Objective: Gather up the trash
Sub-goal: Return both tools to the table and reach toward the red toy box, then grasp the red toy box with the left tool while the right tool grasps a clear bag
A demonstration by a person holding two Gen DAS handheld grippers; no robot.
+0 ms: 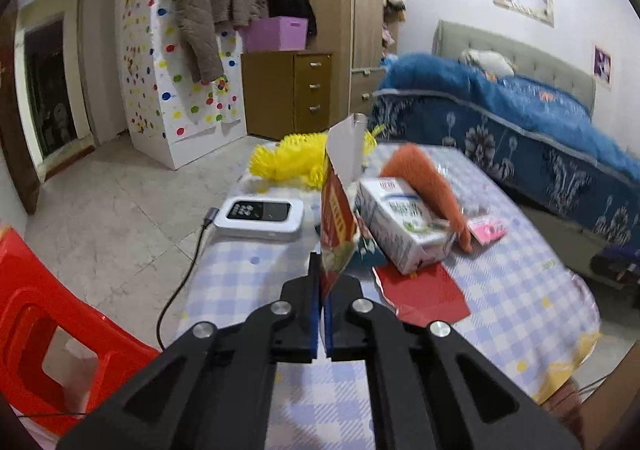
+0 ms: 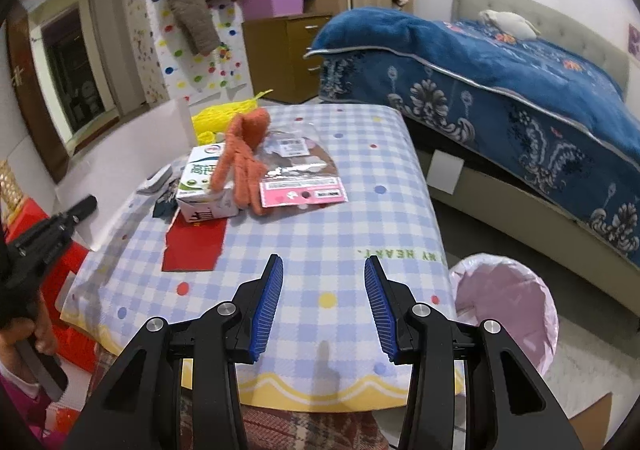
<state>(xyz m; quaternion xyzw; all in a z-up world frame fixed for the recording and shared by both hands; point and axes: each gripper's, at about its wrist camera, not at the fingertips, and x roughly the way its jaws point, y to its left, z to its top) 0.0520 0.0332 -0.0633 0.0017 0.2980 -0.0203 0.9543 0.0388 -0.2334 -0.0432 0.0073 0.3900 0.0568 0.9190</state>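
My left gripper [image 1: 322, 282] is shut on a flattened red and white cardboard box [image 1: 340, 206] and holds it upright above the checked tablecloth [image 1: 520, 290]. In the right wrist view the same box [image 2: 132, 158] shows its white inside at the left, with the left gripper [image 2: 76, 210] on it. A milk carton [image 2: 206, 186] lies on a red paper [image 2: 196, 246], with an orange knitted toy [image 2: 244, 154] draped over it. A pink-labelled packet [image 2: 300, 186] lies beside them. My right gripper [image 2: 324, 290] is open and empty above the table's near edge.
A bin with a pink liner [image 2: 508, 306] stands on the floor right of the table. A white device with a cable [image 1: 260, 218] and a yellow spiky toy [image 1: 296, 158] sit at the table's far left. A red plastic stool [image 1: 48, 326] stands left. A bed [image 2: 520, 98] is right.
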